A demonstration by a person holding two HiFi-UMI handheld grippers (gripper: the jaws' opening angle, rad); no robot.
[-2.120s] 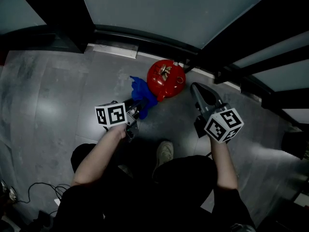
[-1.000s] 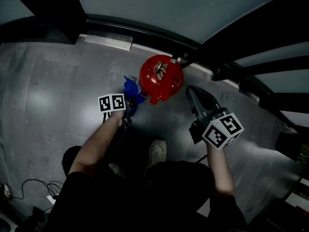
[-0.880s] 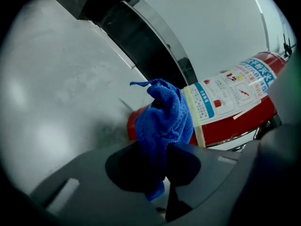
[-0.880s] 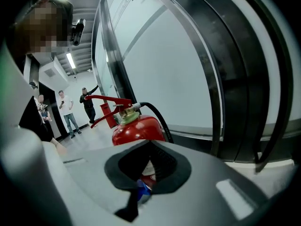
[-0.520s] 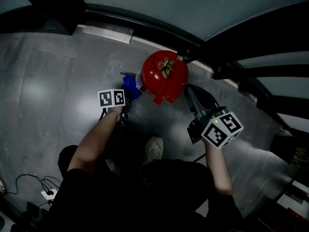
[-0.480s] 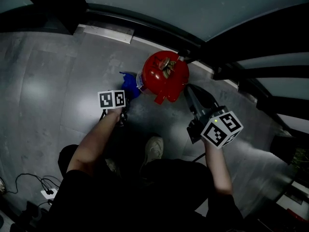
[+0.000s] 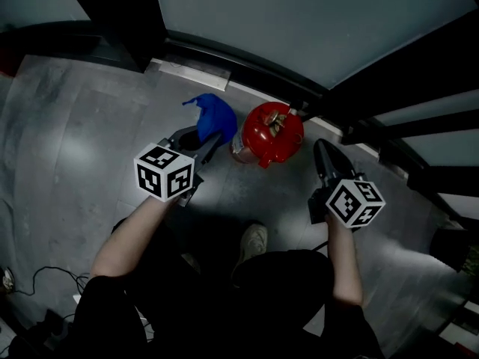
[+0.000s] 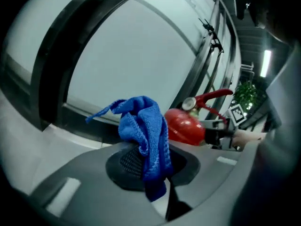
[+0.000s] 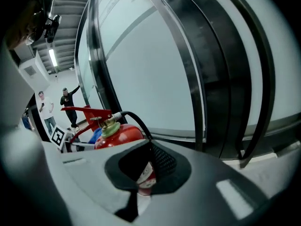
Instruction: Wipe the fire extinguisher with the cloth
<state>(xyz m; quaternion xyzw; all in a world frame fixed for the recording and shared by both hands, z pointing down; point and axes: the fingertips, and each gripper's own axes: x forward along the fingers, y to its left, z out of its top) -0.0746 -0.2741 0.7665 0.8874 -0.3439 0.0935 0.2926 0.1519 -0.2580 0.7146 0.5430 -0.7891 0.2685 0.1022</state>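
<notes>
The fire extinguisher [image 7: 267, 134] stood upright on the grey floor [image 7: 90, 126], right by the foot of the glass wall [image 7: 299, 21]. Its long axis ran straight up and down, so the head view looked onto its top: the brass valve and red handle faced the camera. In the right gripper view the handle levers reached out to the left, toward the other gripper, and a black hose [image 9: 136, 121] curved off the valve to the right and down.

The left gripper [image 7: 203, 142] sat just beside the extinguisher's left flank, jaws closed tight on the blue cloth [image 8: 143, 131] — the bunched fabric rose above the jaw tips and a tail of it hung down below them. The cloth lay close to the red body, on the side away from the other gripper; whether it touched could not be told.

The right gripper [image 7: 323, 149] hovered near the extinguisher's right side, apart from it. Its jaws met at the tips with nothing gripped — only a strip of the extinguisher's label showed through the hollow behind them.

A light shoe [image 7: 253, 239] was planted on the floor between the two arms, toe toward the extinguisher.
</notes>
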